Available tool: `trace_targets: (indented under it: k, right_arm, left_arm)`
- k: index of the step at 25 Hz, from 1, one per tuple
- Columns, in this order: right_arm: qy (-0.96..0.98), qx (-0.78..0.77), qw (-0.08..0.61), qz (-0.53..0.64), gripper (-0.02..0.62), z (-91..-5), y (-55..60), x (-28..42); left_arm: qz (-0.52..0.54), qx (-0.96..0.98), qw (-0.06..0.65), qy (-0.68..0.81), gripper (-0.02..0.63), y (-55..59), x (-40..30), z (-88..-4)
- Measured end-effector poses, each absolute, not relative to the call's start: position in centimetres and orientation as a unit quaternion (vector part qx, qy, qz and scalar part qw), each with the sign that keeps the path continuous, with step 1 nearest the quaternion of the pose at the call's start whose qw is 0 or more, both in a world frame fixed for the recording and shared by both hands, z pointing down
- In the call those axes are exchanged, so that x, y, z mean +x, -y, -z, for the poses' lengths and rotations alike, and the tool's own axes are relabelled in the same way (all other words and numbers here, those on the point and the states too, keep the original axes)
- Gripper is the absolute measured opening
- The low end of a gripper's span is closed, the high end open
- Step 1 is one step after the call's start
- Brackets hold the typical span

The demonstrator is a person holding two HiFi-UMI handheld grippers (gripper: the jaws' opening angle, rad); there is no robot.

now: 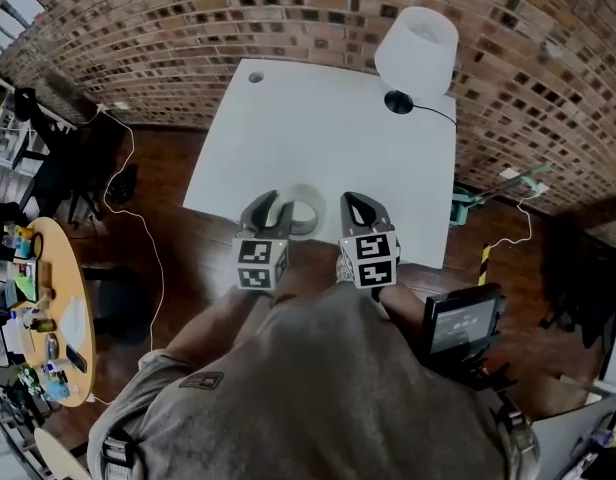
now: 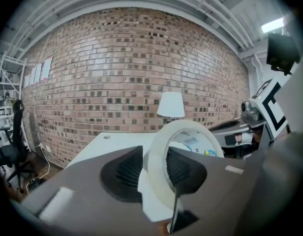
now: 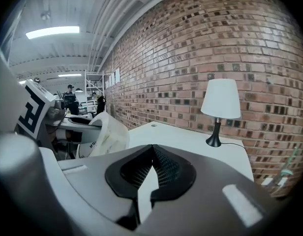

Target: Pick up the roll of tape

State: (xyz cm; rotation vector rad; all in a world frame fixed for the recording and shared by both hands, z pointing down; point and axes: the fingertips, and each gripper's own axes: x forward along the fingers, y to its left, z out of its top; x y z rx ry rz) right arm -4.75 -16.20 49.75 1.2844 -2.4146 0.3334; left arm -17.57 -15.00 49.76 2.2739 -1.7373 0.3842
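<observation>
The roll of tape (image 2: pixel 159 166) is a pale, translucent ring with a printed core. My left gripper (image 2: pixel 152 170) is shut on its wall, one pad inside the ring and one outside, and holds it upright. In the head view the roll of tape (image 1: pixel 318 211) sits beside the left gripper (image 1: pixel 273 208) over the near edge of the white table (image 1: pixel 318 118). My right gripper (image 1: pixel 360 211) is level with it on the right, and its jaws (image 3: pixel 152 149) are shut on nothing. From the right gripper view the roll of tape (image 3: pixel 109 132) shows at the left.
A white lamp (image 1: pixel 416 50) with a black base stands at the table's far right corner against the brick wall. A round wooden side table (image 1: pixel 73 303) with clutter is at the left. A dark screen device (image 1: pixel 460 323) is at the right, and cables lie on the floor.
</observation>
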Motion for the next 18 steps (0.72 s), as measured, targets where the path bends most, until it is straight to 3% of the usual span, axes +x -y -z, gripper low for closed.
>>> trace_targets:
  k: [18]
  right_arm:
    - [0.859,0.471,0.181,-0.087,0.014,-46.5,10.3,-1.5]
  left_arm:
    - [-0.085,0.792,0.121,0.592,0.12,9.5,-14.5,-47.1]
